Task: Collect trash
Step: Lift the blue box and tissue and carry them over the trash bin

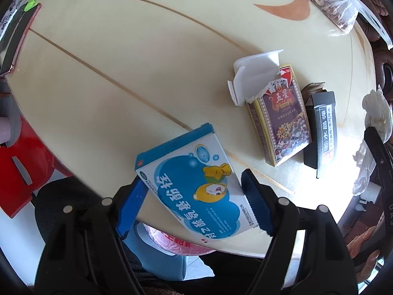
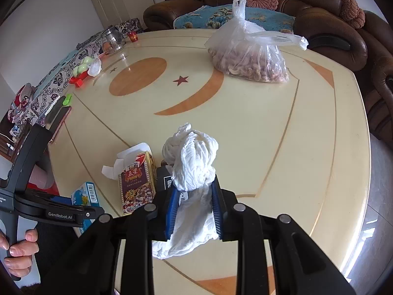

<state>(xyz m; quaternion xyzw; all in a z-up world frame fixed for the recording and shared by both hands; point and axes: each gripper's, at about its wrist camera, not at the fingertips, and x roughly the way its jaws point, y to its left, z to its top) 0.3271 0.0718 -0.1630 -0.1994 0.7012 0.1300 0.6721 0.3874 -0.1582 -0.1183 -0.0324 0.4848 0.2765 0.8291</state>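
You've got the left gripper (image 1: pixel 194 191) clamped across the blue medicine box (image 1: pixel 194 184) at the table's (image 1: pixel 122 61) near edge and the right gripper (image 2: pixel 194 202) pinched on the crumpled tissue (image 2: pixel 192 162), so keep both squeezes firm and carry them level, clear of the card box (image 1: pixel 280 120).

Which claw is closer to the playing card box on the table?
Right. The right claw, shut on the white tissue, hangs just beside the playing card box. The left claw, gripping the blue medicine box, sits farther off.
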